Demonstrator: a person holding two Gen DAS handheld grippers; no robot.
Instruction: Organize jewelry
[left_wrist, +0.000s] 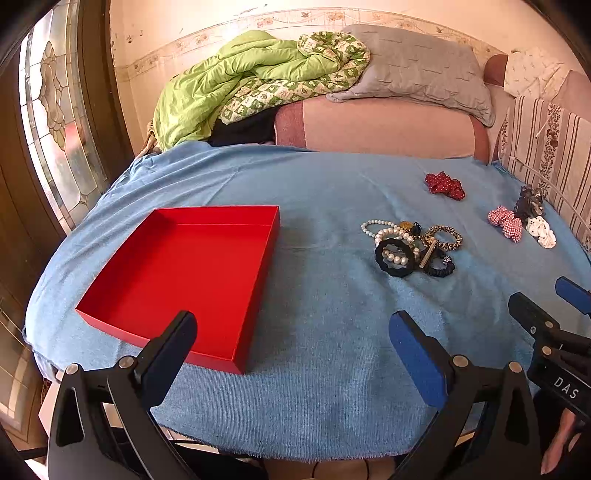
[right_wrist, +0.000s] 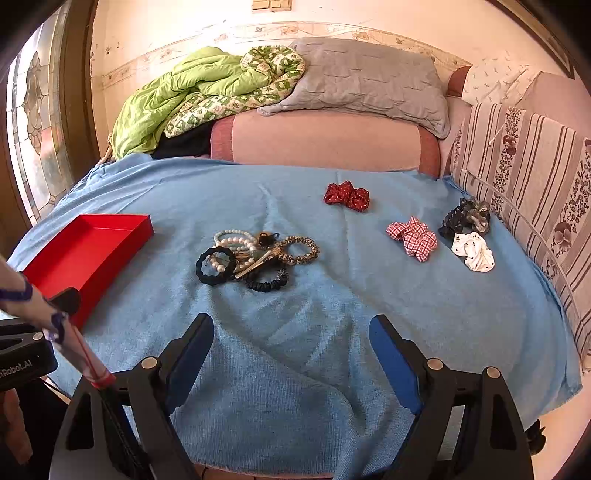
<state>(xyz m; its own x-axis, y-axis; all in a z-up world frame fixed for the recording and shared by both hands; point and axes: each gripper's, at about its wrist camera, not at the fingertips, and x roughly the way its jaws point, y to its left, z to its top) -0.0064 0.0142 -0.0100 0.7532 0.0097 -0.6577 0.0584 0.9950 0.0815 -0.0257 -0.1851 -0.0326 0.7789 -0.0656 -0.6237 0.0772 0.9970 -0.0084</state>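
- Both tools hang over the near edge of the blue cloth (right_wrist: 332, 314); the left gripper (left_wrist: 291, 343) and right gripper (right_wrist: 291, 350) stand spread wide, nothing between the fingers.
- The red tray (left_wrist: 177, 273) sits empty by the left one, likely the drop spot.
- The tangled pile of bracelets and hair ties (right_wrist: 255, 258) lies mid-cloth, nearer the right gripper.
- The right view shows the scrunchies (right_wrist: 413, 238) more fully; the left shows the whole tray.

I count one red box (left_wrist: 184, 273), four loose scrunchies (right_wrist: 346, 195), one tangled heap of bracelets and hair ties (right_wrist: 255, 258), and my two claws (right_wrist: 291, 343)
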